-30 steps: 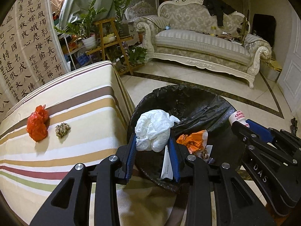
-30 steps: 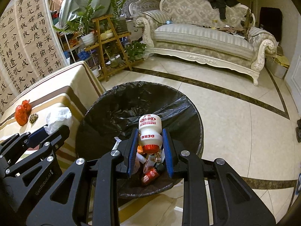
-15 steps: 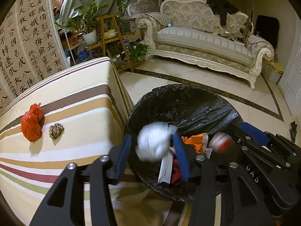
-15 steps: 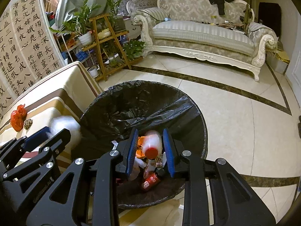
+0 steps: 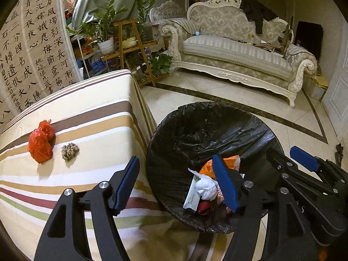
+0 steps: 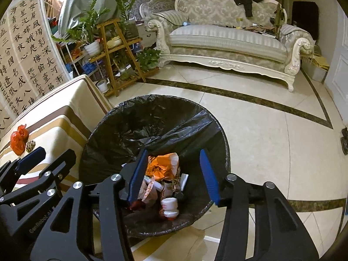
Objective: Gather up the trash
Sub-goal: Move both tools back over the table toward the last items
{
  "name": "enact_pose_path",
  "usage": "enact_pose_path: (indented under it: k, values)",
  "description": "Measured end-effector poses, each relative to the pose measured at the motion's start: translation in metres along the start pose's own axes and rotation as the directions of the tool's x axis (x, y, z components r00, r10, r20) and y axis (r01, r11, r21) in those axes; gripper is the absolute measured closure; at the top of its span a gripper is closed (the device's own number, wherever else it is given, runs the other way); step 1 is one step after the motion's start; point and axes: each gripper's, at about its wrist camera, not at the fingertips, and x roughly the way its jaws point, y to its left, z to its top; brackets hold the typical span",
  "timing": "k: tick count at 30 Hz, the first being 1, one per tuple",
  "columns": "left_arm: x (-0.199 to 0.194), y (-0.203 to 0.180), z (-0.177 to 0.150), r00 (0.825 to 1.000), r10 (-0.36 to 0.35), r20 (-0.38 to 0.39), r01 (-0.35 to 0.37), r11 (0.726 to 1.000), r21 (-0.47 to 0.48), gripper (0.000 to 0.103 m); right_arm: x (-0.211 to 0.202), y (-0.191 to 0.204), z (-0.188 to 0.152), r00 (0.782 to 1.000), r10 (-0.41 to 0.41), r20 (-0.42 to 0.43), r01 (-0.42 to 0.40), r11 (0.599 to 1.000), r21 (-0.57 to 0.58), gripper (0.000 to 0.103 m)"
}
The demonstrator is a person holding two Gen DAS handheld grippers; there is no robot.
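A table with a striped cloth fills the side of the left wrist view toward 9 o'clock. A red plastic bag lies on it, and a small brown crumpled lump sits just beside the bag at its 3 o'clock. The shiny tile floor holds a bin with a black bag and a sofa toward 12 o'clock.
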Motion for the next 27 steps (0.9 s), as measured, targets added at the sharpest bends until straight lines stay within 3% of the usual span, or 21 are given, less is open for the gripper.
enact_pose_path:
  k: [16, 18, 27]
  values:
    - [-0.019, 0.045, -0.009, 0.999, 0.052, 0.011, -0.052, 0.997, -0.051, 0.028, -0.011, 0.027, -0.005, 1.000, 0.026, -0.003, -0.026, 0.999, -0.022, 0.034]
    - [-0.021, 0.055, -0.011, 0.997, 0.072, 0.010, -0.071, 0.996, -0.060, 0.027, -0.013, 0.035, -0.006, 1.000, 0.021, 0.000, -0.021, 0.999, -0.041, 0.026]
    - [-0.029, 0.106, -0.023, 0.990, 0.140, -0.001, -0.139, 0.982, -0.128, 0.027, -0.018, 0.075, -0.007, 0.999, 0.050, 0.007, -0.049, 0.993, -0.112, 0.023]
